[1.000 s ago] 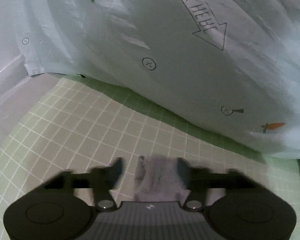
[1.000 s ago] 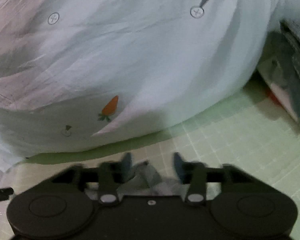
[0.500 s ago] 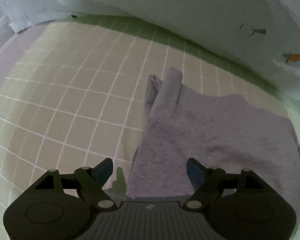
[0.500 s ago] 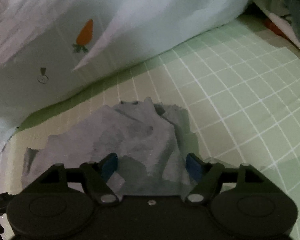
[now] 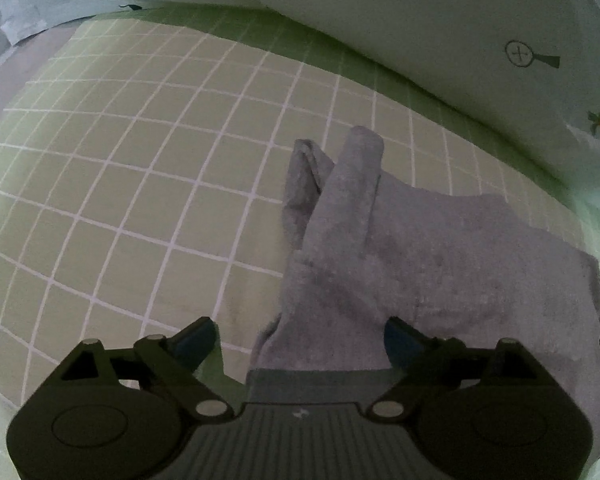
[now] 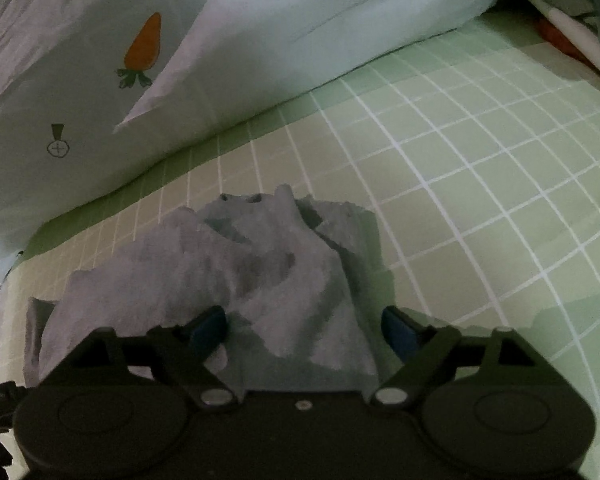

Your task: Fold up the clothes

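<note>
- Since 1 s ago: both tongs, then nearly shut on a bit of grey cloth right up by the cameras, had spread wide and let go; cloth now lay flat w/ both pulled back from it.
- Left tongs (image 5: 300,340) were open, blue fingertips (image 5: 194,338) wide apart, nothing between them; left tip over bare sheet, right tip at the cloth's near edge.
- Grey towel-like cloth (image 5: 440,264) lay on the green grid-pattern bed sheet (image 5: 140,160), mostly flat, w/ two rumpled peaks at its far left corner.
- Right tongs (image 6: 304,330) were also open, holding nothing; cloth (image 6: 228,272) sat bunched between and ahead of the tips, contact unclear.
- Pale carrot-print bedding (image 6: 140,92) was heaped behind the cloth, near but apart.
- Far right, top corner: pile of other fabric (image 6: 572,12), too blurred to ID.
</note>
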Motion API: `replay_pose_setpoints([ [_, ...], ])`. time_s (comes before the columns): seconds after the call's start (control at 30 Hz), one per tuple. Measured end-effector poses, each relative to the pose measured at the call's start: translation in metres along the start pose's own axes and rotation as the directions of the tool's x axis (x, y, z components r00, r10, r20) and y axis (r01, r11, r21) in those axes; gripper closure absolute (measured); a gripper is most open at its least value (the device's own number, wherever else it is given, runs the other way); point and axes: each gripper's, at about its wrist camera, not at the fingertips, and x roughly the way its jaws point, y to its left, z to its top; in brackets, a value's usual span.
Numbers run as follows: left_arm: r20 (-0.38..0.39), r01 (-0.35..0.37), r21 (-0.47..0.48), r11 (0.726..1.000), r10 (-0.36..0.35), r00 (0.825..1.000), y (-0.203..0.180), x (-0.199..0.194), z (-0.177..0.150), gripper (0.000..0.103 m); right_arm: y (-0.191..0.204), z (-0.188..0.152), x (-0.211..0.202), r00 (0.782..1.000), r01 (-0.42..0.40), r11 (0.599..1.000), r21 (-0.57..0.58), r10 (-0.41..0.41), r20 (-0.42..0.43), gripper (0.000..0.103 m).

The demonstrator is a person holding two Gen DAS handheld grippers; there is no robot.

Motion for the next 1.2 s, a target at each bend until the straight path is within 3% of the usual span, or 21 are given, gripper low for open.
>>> replay_pose_setpoints([
  [0.1,0.003,0.007,0.011,1.000,-0.007,1.000,-0.002,-0.001,0.000,0.014,0.002,0.002,0.001,1.000,-0.014,1.000,-0.003,0.014,-0.004,0.031],
  [0.17,0.013,0.056,0.011,0.998,-0.056,0.998,-0.001,-0.003,0.001,0.026,0.006,0.003,0.002,1.000,-0.021,1.000,-0.018,0.020,-0.020,0.043],
  [0.23,0.012,0.102,-0.010,0.995,-0.102,0.995,-0.001,-0.004,0.002,0.058,0.011,0.004,-0.001,0.999,-0.021,0.998,-0.056,0.020,-0.025,0.059],
  [0.27,0.004,0.124,-0.031,0.992,-0.124,0.992,-0.001,-0.005,0.003,0.062,0.014,0.004,-0.006,1.000,-0.018,0.997,-0.071,0.017,-0.015,0.064],
  [0.33,0.006,0.141,-0.047,0.989,-0.141,0.990,-0.002,-0.009,0.002,0.078,0.022,0.004,-0.016,1.000,-0.010,0.995,-0.102,0.010,0.005,0.082],
  [0.4,0.030,0.150,-0.040,0.988,-0.149,0.988,-0.003,-0.021,-0.002,0.086,0.029,0.004,-0.026,1.000,-0.001,0.991,-0.132,0.005,0.024,0.084],
  [0.53,0.093,0.202,-0.039,0.979,-0.198,0.976,-0.003,-0.052,-0.010,0.088,0.040,0.000,-0.060,0.995,0.012,0.986,-0.163,0.004,0.098,0.086],
  [0.73,0.197,0.251,0.113,0.961,-0.269,0.943,-0.025,-0.106,-0.024,0.089,0.048,-0.020,-0.113,0.985,0.015,0.986,-0.164,0.014,0.174,0.087],
  [0.87,0.206,0.290,0.202,0.936,-0.330,0.921,-0.041,-0.131,-0.038,0.089,0.049,-0.042,-0.146,0.976,0.028,0.986,-0.167,0.009,0.216,0.087],
  [1.03,0.167,0.304,0.252,0.919,-0.351,0.921,-0.051,-0.135,-0.064,0.089,0.034,-0.069,-0.169,0.972,0.063,0.990,-0.126,-0.033,0.231,0.087],
  [1.2,0.120,0.280,0.265,0.923,-0.320,0.940,-0.051,-0.118,-0.082,0.087,0.006,-0.092,-0.178,0.973,0.093,0.995,-0.030,-0.084,0.215,0.087],
])
